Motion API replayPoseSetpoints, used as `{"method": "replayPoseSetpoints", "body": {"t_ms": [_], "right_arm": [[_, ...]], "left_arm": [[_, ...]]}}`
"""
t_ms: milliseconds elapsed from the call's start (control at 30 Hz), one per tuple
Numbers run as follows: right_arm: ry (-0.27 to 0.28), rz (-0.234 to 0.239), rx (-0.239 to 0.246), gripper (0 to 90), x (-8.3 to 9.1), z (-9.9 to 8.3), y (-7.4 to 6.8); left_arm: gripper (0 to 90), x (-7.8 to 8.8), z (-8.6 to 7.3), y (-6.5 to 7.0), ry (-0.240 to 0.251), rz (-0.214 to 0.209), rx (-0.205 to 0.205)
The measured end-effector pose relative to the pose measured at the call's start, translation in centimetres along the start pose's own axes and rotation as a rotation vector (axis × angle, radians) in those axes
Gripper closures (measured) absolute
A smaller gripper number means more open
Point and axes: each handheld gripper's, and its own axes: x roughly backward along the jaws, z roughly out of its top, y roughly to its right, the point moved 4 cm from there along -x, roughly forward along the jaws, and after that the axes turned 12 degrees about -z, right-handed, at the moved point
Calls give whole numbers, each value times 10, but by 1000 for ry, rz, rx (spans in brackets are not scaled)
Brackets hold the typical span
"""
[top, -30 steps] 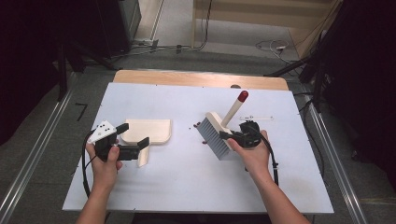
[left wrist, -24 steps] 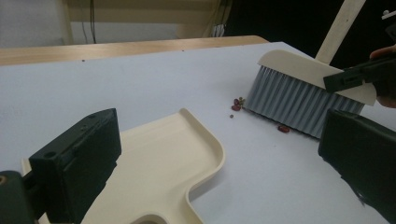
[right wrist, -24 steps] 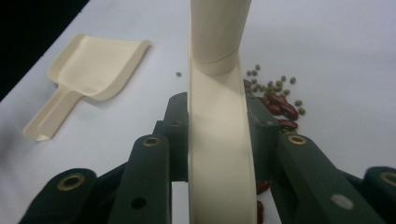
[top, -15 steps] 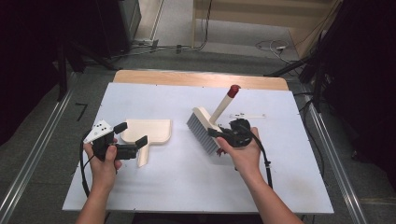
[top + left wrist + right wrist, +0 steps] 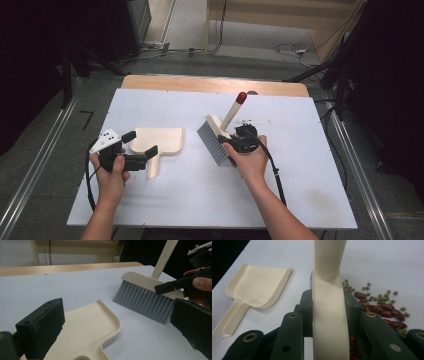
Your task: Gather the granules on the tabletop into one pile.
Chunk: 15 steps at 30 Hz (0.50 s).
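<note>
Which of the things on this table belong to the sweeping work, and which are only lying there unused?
In use: brush, held by the right hand-held gripper; dustpan, at the left hand-held gripper; red beans and small green beans.

Lying about: thin white stick behind the brush.

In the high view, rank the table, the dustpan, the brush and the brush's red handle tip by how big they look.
1. Table, by far the largest.
2. and 3. Dustpan and brush: alike in extent, and the right gripper covers part of the brush, so no ranking between them.
4. Red handle tip, the smallest.
</note>
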Motion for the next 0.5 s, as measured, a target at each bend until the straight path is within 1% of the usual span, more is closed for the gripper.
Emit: {"method": "replayPoseSetpoints", "body": {"t_ms": [233, 500], "right_arm": [[13, -31, -41, 660, 6, -4, 19], [24, -61, -75, 660, 14, -6, 34]], "left_arm": [[0, 0, 0, 1, -7, -2, -2], [0, -1, -1, 1, -9, -3, -1]]}}
